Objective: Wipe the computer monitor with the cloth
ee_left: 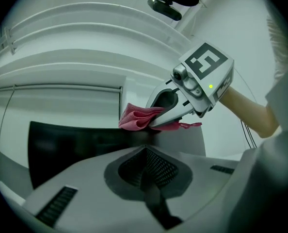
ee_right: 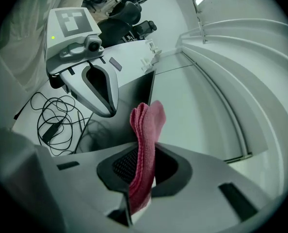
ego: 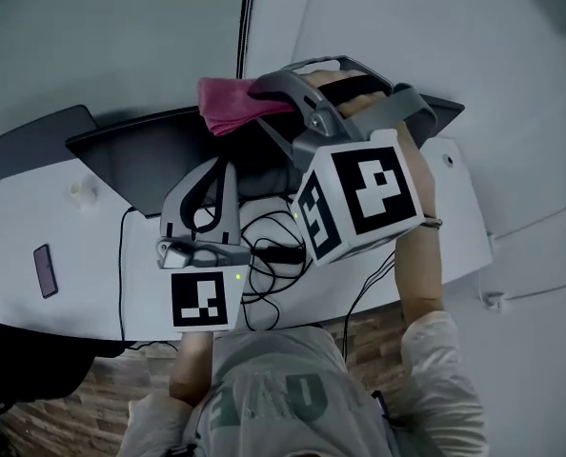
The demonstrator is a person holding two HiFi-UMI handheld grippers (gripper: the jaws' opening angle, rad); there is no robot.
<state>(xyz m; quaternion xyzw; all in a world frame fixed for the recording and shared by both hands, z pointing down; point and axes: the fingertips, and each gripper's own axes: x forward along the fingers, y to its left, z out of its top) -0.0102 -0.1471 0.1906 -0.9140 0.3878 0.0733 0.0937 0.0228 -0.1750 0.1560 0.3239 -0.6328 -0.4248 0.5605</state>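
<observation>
The right gripper (ee_right: 143, 171) is pinching a pink folded cloth (ee_right: 146, 125) between its jaws, with the fold running lengthwise through the pads and a thick wad sticking out past the tips, so that soft fabric rather than hard jaw is meeting whatever is being wiped. That projecting wad is sitting at the upper edge of the dark flat computer monitor (ee_left: 71, 147), which is lying just beyond the right jaws; whether the fabric is actually pressing on the panel I cannot tell, but the grip appears to be aiming the cloth at the top of the screen, which suggests the wipe is at or near its start. The left gripper (ee_left: 146, 176) is keeping its jaws pressed together with nothing between them, and the monitor is spreading out ahead of and to the left of its tips, while the cloth is hanging further ahead and above them. It seems to be waiting low and clear of the wiping path, perhaps ready to steady the panel. Black tangled cables (ego: 264, 255) are trailing across the white desk (ego: 92, 279) behind both sets of jaws
</observation>
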